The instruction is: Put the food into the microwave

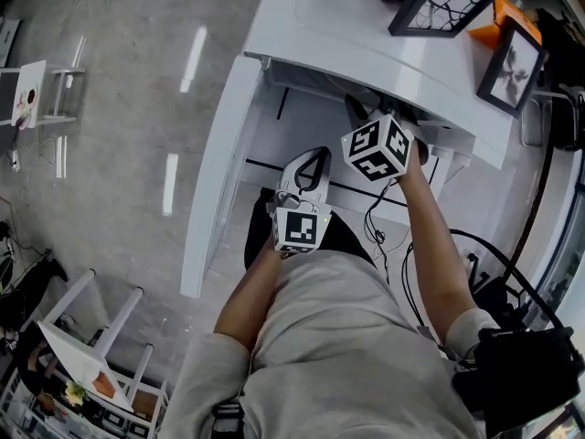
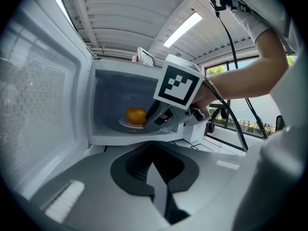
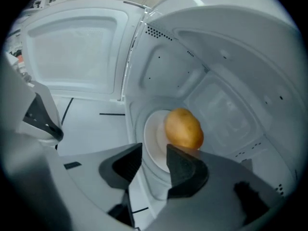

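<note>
A yellow-brown potato (image 3: 184,128) lies on a white plate (image 3: 153,138) inside the white microwave (image 1: 384,53). The microwave's door (image 1: 219,154) is swung wide open to the left. My right gripper (image 3: 154,160) reaches into the cavity with its jaws open. Its dark pads are just short of the potato and do not touch it. The left gripper view shows the same potato (image 2: 135,115) with the right gripper (image 2: 150,121) beside it. My left gripper (image 2: 154,170) stays outside in front of the opening, with its dark pads together and nothing between them.
Two framed pictures (image 1: 443,3) (image 1: 512,62) and an orange object (image 1: 498,27) stand on the microwave's top. Black cables (image 1: 384,227) run across the white surface under the arms. A white rack (image 1: 82,355) stands on the floor at the lower left.
</note>
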The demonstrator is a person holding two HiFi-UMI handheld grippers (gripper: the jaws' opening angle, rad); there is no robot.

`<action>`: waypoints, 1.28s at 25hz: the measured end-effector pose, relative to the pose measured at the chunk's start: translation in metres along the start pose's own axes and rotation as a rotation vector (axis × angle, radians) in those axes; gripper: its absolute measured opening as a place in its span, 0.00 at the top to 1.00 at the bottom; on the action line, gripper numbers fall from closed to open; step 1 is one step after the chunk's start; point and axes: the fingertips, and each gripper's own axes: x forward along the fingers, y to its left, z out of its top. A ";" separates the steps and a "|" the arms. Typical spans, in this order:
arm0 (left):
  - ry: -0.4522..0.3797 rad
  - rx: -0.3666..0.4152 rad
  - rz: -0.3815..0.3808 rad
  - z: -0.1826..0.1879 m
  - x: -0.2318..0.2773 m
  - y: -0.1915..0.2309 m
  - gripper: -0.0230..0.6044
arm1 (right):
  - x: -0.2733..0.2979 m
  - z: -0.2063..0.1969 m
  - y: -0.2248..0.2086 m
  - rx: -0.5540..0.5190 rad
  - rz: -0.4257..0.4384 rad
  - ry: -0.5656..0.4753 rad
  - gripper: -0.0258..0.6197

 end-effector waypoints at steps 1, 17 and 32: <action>-0.003 0.002 0.002 0.002 0.000 0.002 0.95 | -0.002 0.000 0.002 -0.002 -0.003 -0.005 0.72; -0.045 0.005 0.023 0.024 -0.004 -0.001 0.95 | -0.059 0.001 0.031 0.212 -0.042 -0.283 0.94; -0.093 -0.063 0.001 0.056 -0.015 -0.027 0.95 | -0.130 -0.019 0.064 0.486 -0.025 -0.538 0.94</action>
